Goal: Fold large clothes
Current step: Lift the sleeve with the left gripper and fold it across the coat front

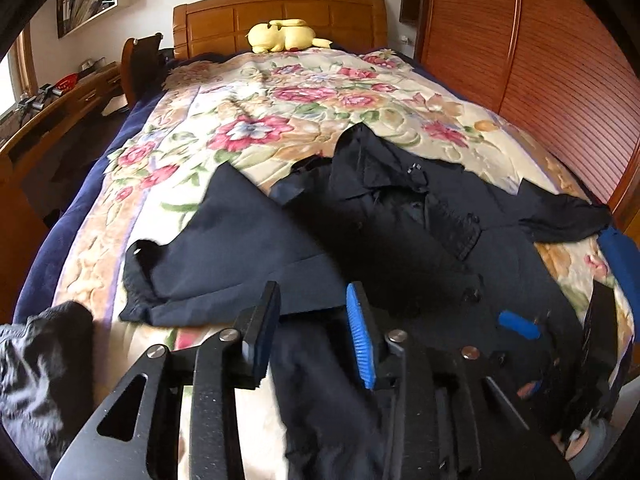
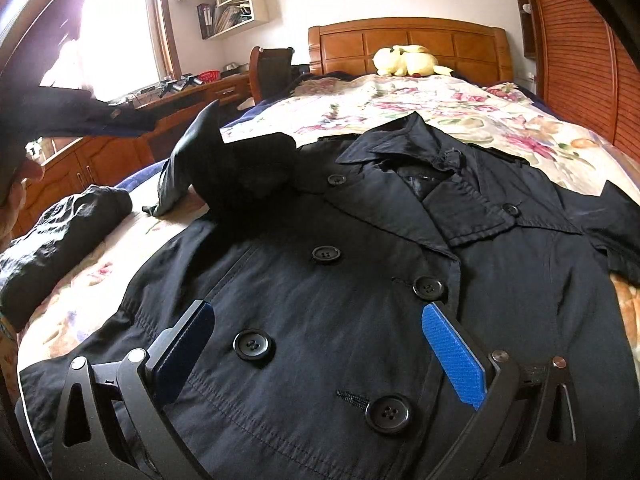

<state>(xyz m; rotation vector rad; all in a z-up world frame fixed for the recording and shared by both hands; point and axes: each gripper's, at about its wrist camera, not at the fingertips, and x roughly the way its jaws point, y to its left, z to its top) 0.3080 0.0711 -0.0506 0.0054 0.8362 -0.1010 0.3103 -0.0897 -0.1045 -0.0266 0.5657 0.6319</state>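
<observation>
A dark navy double-breasted coat (image 2: 340,280) lies face up on the bed, collar toward the headboard, buttons showing. In the left wrist view the coat (image 1: 400,220) has its left sleeve (image 1: 224,248) spread out to the side. My left gripper (image 1: 316,336) is open just above the coat's lower left edge, with dark cloth between and below its fingers, none of it pinched. My right gripper (image 2: 320,356) is wide open over the coat's front, its blue pads on either side of the button rows. It also shows in the left wrist view (image 1: 560,320), low at the right.
The floral bedspread (image 1: 280,112) covers the bed. A yellow plush toy (image 1: 280,36) lies at the wooden headboard. A crumpled dark garment (image 2: 56,248) sits at the bed's left edge. A desk and chair (image 2: 264,68) stand left, wooden wardrobe doors (image 1: 540,60) right.
</observation>
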